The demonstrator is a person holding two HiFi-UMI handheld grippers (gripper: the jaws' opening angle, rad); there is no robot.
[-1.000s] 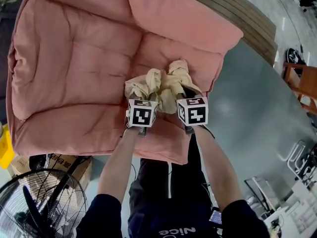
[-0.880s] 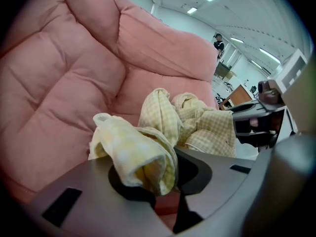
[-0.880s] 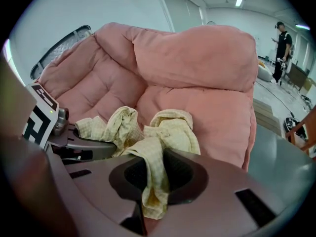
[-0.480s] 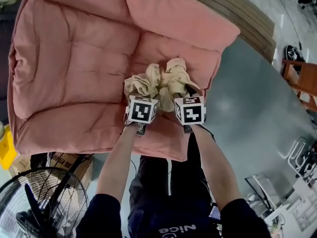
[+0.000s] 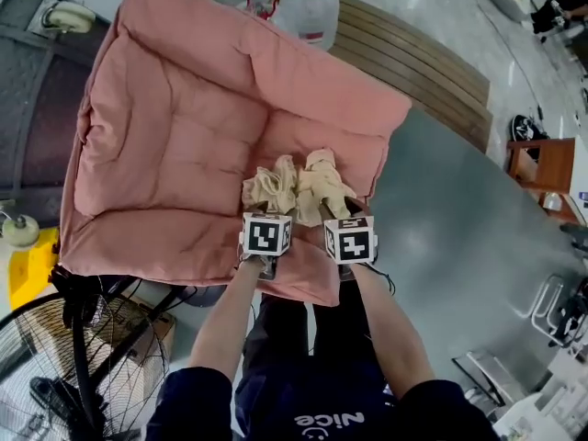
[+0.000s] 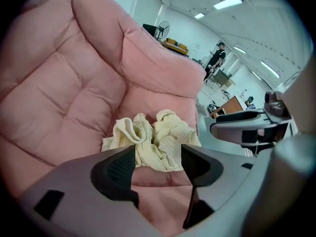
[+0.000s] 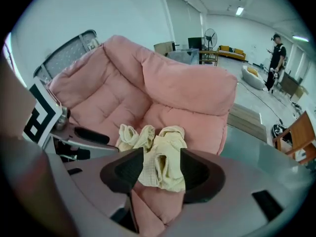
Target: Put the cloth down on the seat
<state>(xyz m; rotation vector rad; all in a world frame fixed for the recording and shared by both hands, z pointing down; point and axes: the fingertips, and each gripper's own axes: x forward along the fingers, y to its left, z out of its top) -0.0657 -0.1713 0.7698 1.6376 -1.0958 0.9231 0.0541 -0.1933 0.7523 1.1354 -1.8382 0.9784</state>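
A crumpled cream cloth lies on the front part of the pink cushioned seat, free of both grippers. My left gripper hangs above it, and its jaws have just been opening; nothing is between them. The cloth shows through their gap, lower down on the cushion. My right gripper is beside it on the right. Its jaws have just been opening too, with only the cloth on the seat showing beyond them. In the head view both marker cubes, left and right, sit just in front of the cloth.
A floor fan stands at the lower left, with a yellow object above it. Water bottles and a wooden slatted platform lie behind the seat. A wooden stool stands at the right on the grey floor.
Both grippers have opened, let go of the cloth and lifted away from it. The cloth stays crumpled on the seat. The head view now takes in more of the seat.
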